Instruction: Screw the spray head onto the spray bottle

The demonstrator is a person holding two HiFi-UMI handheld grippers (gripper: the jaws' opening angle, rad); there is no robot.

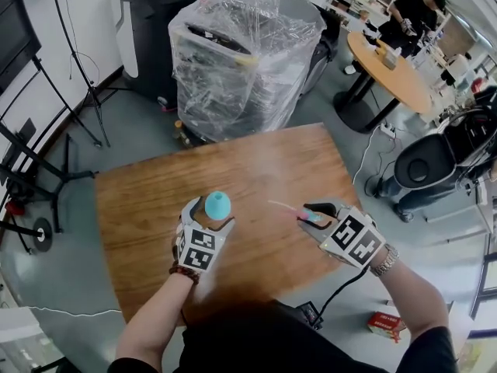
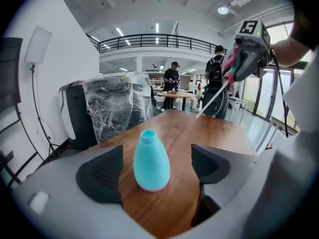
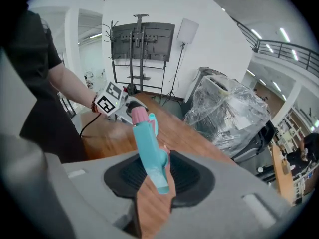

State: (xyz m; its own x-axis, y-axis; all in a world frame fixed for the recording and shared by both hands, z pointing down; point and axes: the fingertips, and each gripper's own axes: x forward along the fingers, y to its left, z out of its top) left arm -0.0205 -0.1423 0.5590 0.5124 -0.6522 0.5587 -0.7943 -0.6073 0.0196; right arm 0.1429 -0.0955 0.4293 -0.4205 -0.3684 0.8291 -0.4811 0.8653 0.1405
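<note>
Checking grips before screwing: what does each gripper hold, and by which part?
Right gripper: the spray head, clamped by its teal body, pink collar free. Left gripper: nothing; its fingers stand open either side of the bottle.

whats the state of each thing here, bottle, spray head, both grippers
spray bottle: upright on the table, neck open, no head on
spray head: off the bottle, held in the air, tube bare
left gripper: open, jaws either side of bottle, not touching
right gripper: shut on the spray head
</note>
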